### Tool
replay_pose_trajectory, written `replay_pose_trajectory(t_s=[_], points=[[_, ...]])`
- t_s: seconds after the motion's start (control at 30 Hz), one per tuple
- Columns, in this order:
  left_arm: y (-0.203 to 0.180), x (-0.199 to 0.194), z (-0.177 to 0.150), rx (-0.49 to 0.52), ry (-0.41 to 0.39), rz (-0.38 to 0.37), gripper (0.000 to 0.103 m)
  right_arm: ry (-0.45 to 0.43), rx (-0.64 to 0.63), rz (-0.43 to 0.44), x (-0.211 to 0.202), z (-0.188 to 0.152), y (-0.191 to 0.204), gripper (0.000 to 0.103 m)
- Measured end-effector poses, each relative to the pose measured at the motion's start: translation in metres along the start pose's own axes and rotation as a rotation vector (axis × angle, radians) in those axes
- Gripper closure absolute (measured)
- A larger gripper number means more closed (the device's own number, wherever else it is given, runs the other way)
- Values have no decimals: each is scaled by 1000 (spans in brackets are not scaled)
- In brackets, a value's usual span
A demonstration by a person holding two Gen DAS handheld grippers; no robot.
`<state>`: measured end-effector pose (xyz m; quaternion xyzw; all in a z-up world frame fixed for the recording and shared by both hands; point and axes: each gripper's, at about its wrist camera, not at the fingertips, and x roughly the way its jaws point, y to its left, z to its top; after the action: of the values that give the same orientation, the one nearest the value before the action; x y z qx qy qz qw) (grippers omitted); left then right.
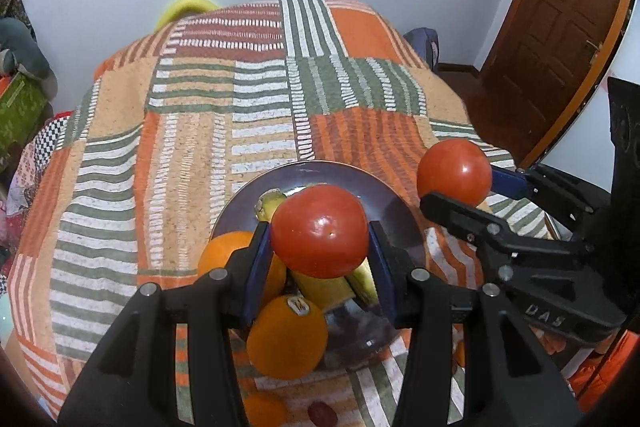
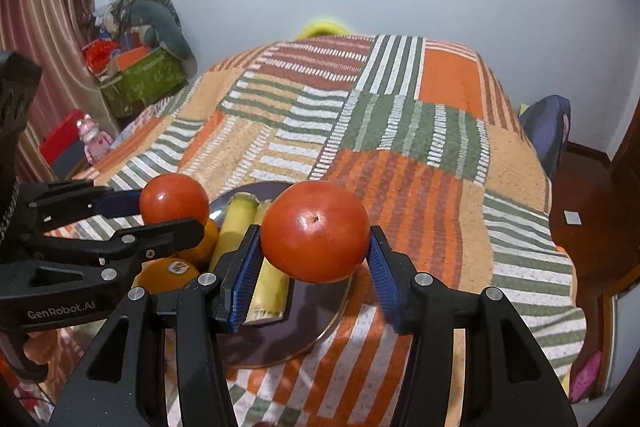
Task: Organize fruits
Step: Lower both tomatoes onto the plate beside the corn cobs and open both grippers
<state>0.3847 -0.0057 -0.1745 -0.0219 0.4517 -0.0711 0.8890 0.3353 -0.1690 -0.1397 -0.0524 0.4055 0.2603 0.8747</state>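
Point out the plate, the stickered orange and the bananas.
plate (image 1: 320, 173), left wrist view, bare far rim.
stickered orange (image 1: 286, 341), left wrist view, middle of peel.
bananas (image 2: 238, 223), right wrist view, left banana's middle.

"GenRobot.AI" printed on left hand-held gripper (image 2: 176, 205) body, orange's (image 2: 168, 277) sticker unreadable

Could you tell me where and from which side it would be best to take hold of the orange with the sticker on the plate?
Probably grip the orange across its round middle, coming from above and the near side. It sits at the near edge of the plate, with another orange and the bananas crowding behind it. Both the left gripper and right gripper already hold tomatoes, so one must first be freed.
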Motion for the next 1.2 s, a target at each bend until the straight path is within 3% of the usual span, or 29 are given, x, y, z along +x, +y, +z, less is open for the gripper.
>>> replay_pose_trajectory(t_s=[0.27, 0.43, 0.87, 0.93, 1.0, 1.1, 1.2], points=[[7, 35, 10, 8, 63, 21, 56, 56, -40, -14, 26, 1, -2, 55], [9, 49, 8, -2, 111, -9, 56, 113, -61, -2, 44, 1, -8, 55], [9, 55, 5, 11, 101, 15, 55, 143, -100, -15, 61, -3, -6, 54], [10, 54, 5, 2, 99, 13, 53, 149, -108, -21, 61, -3, -5, 54], [11, 51, 6, -16, 99, 0, 41, 158, -108, -15, 62, -3, -5, 53], [9, 41, 6, -21, 73, 19, 29, 146, -112, 13, 56, -2, 0, 44], [6, 30, 5, 4, 48, 36, 27, 109, -150, -4, 46, -3, 10, 41]])
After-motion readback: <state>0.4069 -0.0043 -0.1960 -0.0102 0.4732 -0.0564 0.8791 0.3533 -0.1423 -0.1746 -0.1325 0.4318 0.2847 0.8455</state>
